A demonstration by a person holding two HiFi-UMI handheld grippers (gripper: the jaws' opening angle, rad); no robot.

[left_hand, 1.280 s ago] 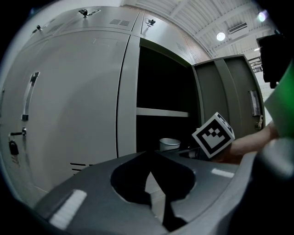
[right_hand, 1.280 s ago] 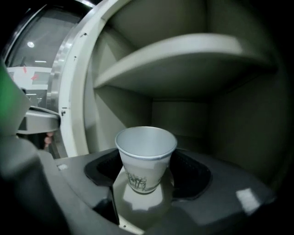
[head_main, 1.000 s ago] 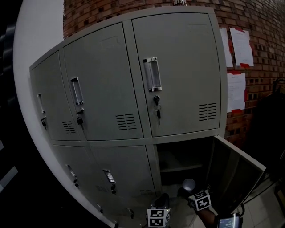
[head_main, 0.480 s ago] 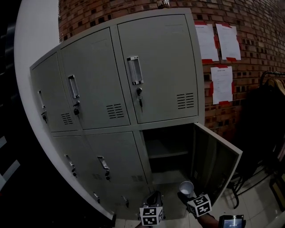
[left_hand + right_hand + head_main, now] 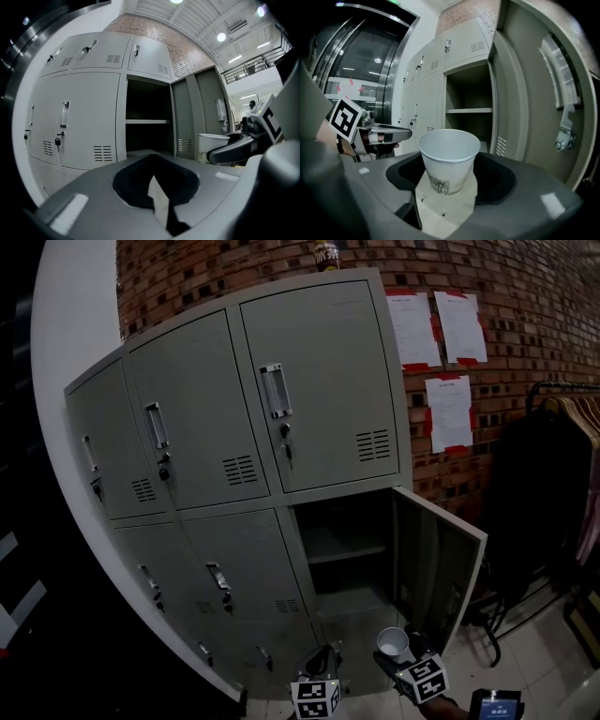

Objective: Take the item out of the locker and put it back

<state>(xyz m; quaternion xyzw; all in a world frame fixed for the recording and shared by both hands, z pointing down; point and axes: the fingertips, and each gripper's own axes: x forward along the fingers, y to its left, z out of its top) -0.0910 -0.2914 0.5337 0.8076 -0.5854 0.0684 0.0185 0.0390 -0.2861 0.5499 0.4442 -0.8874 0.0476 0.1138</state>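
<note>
White paper cup (image 5: 449,157), clamped in my right gripper (image 5: 445,192), has come clear of the grey metal locker (image 5: 319,390); putting it back comes next. My left gripper (image 5: 157,206) looks closed and empty.

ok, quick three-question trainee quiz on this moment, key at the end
1. Multiple choice: what does the right gripper hold?
A) a key ring
B) a white paper cup
C) a bottle

2. True or false: the open compartment is in the top row.

3. Fill in: the cup is ___ the locker.

Key:
1. B. The jaws are closed on the cup's base and it stands upright.
2. False. The open compartment is in the bottom row, at the right end, with its door swung out.
3. Outside. The cup is in front of the opening.
</note>
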